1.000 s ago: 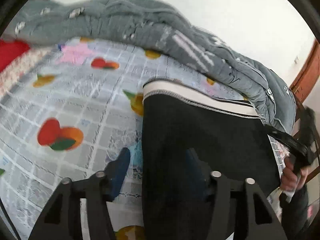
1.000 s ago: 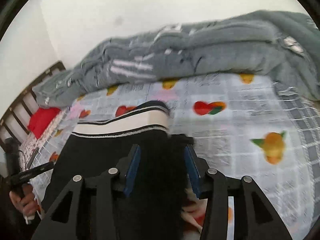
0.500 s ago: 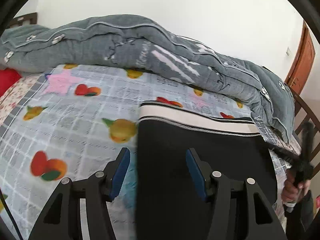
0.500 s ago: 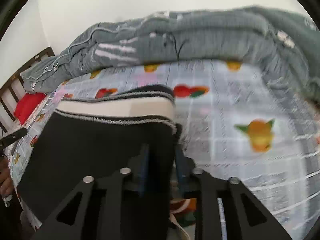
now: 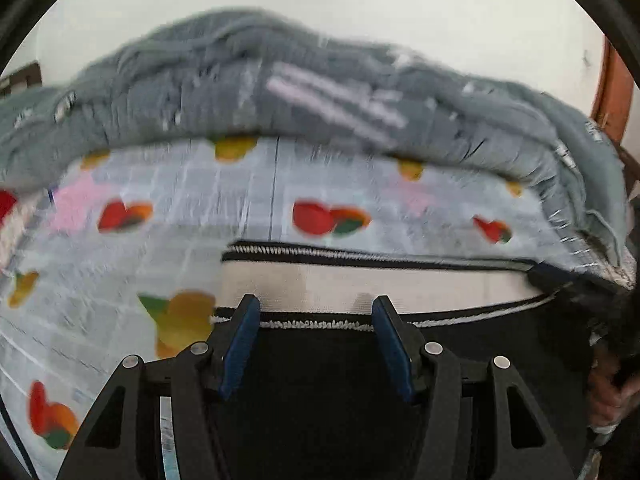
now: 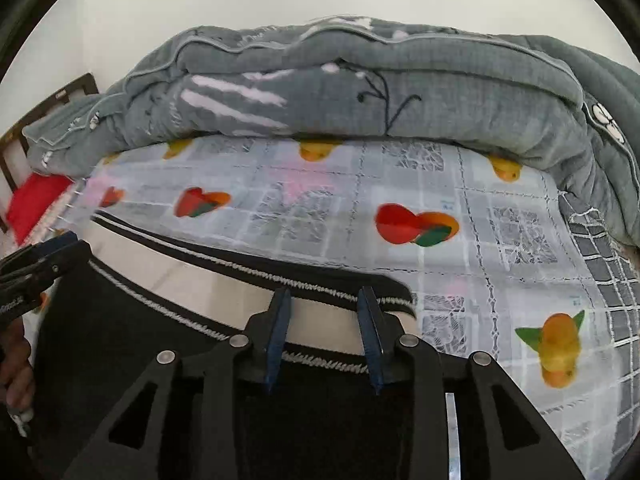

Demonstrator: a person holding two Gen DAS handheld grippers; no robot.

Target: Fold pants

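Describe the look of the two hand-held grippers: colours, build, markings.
The left hand-held gripper and the right hand-held gripper look alike: matte black frames with triangular cut-outs, round silver pivot bolts, and two flat fingers faced with blue pads. Each carries a pale strip on one arm. No cables show.

You see black pants (image 6: 132, 320) with a cream waistband (image 5: 400, 292) edged by black-and-white stitching. The bed sheet (image 6: 480, 248) is light grey checked, printed with red, orange and yellow fruits. The quilt (image 6: 440, 92) is grey-green with pale stripes. The fingers (image 5: 240, 336) have blue pads.
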